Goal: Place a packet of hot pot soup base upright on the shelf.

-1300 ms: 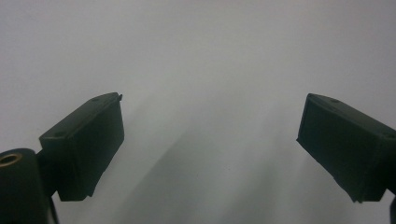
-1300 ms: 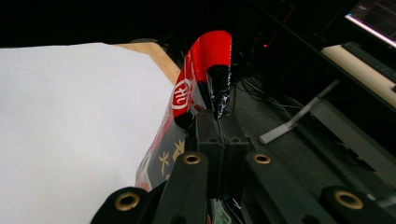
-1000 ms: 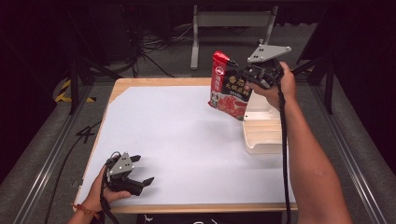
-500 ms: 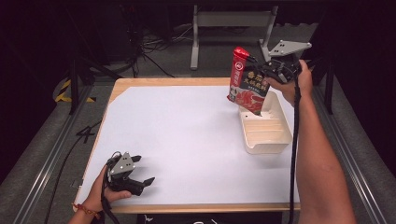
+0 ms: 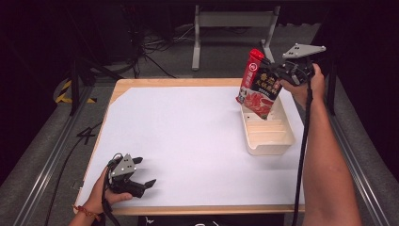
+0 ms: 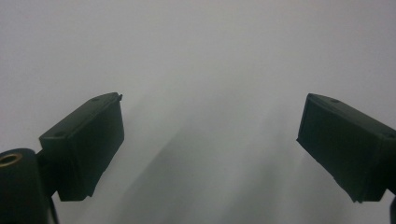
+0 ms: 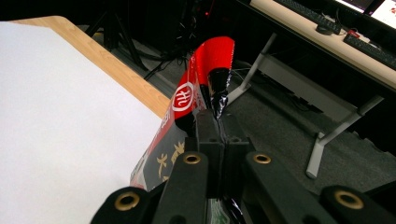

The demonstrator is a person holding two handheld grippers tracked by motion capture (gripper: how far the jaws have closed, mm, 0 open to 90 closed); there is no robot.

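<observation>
Red snack bag (image 5: 258, 84) hangs in the air at the far right of the surface (image 5: 188, 141), above the far end of a cream plastic tray (image 5: 269, 139). The right hand-held gripper (image 5: 277, 71) holds the bag by its upper side edge, and its jaws are pressed fully together on the foil, as the right gripper view shows (image 7: 215, 135). The bag is tilted, with its red top pointing up and to the far side, and its lower corner comes down near the far part of the tray; I cannot tell if it touches the tray. The tray lies close to the right edge of the surface, with its long side running from near to far.

The left hand-held gripper (image 5: 141, 181) rests low at the near left corner of the surface, close to the near edge, held by the left hand (image 5: 106, 193). Its jaws stand wide apart and hold nothing; in the left gripper view there is white sheet between them (image 6: 210, 140).

Between the two grippers the white sheet is bare and wide. A strip of wood (image 5: 188, 82) shows along the far edge, and the far left corner of the sheet is cut at an angle.
</observation>
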